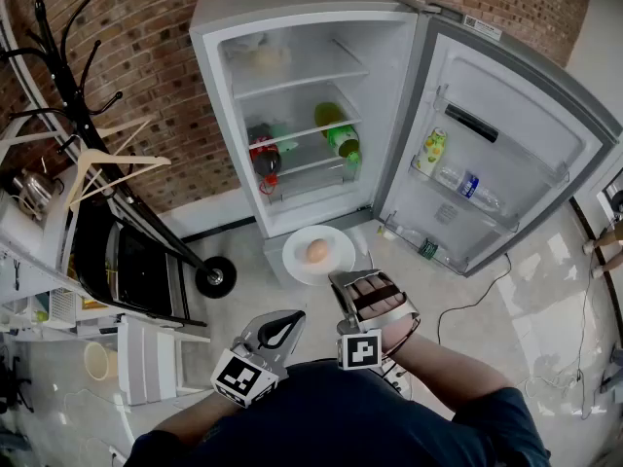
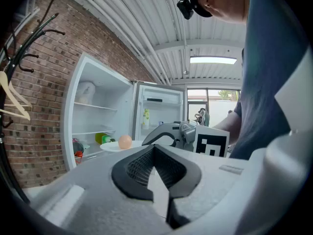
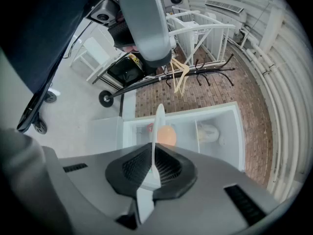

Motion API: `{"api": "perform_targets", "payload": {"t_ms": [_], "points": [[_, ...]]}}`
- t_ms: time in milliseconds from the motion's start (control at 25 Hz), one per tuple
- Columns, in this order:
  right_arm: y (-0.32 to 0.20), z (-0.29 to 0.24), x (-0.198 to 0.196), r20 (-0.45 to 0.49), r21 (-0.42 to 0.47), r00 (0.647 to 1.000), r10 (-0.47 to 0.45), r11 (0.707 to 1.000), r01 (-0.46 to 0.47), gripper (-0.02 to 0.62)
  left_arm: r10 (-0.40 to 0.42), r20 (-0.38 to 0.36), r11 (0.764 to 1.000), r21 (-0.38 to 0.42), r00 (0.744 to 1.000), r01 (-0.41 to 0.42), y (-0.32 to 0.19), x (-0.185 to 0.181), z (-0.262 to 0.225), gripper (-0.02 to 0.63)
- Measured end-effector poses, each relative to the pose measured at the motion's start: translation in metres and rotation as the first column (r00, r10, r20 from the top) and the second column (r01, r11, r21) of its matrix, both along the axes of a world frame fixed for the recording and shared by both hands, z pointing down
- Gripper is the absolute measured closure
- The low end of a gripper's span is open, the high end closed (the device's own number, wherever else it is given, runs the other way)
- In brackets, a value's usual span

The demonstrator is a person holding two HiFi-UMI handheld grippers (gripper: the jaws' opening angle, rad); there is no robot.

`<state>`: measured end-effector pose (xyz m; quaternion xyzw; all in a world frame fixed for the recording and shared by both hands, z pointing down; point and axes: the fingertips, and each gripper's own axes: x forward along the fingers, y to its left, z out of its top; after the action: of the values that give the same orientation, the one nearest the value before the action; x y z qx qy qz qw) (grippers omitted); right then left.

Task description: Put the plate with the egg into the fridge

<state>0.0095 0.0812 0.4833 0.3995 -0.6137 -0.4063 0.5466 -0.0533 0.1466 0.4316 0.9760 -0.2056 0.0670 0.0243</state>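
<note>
"Where is the plate (image 1: 296,262)?"

"My right gripper (image 1: 338,280) pinches its near rim, closed down tight on the thin edge. The plate sticks out in front of the gripper, and the egg (image 1: 316,251) sits in the middle."

"And the fridge (image 1: 216,76)?"

"Straight ahead, past the plate, with its door open."

"What do they feel like?"

"The plate is round, white and smooth. The egg is smooth too, so I think it could roll. My left gripper (image 1: 292,319) is closed on nothing, farther back."
</note>
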Motion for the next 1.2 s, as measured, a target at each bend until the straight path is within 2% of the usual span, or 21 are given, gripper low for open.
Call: {"api": "perform_targets", "payload": {"t_ms": [480,680,880,1000,1200], "points": [[0.001,-0.003,0.005,0.015,0.022,1.0,-0.007,1.0,0.007,0.574,-0.024,0.0,1.0,-0.01,1.0,0.024,0.003,0.005,0.004,0.604],[-0.005,-0.015,0.009,-0.002,0.082,1.0,-0.024,0.996,0.024,0.574,-0.034,-0.002,0.999,-0.03,0.999,0.034,0.003,0.013,0.005,0.604],[-0.01,-0.008,0.022,0.022,0.038,0.999,-0.03,0.999,0.029,0.574,-0.058,0.004,0.998,-0.036,0.998,0.058,0.002,0.025,0.005,0.604],[-0.018,-0.008,0.036,0.024,0.05,0.999,-0.042,0.998,0.041,0.575,-0.07,0.011,0.997,-0.024,0.997,0.071,0.001,0.037,0.01,0.604],[-0.033,-0.006,0.054,0.033,0.071,0.998,-0.061,0.996,0.058,0.575,-0.117,0.019,0.992,-0.045,0.993,0.118,0.001,0.054,0.022,0.604]]}}
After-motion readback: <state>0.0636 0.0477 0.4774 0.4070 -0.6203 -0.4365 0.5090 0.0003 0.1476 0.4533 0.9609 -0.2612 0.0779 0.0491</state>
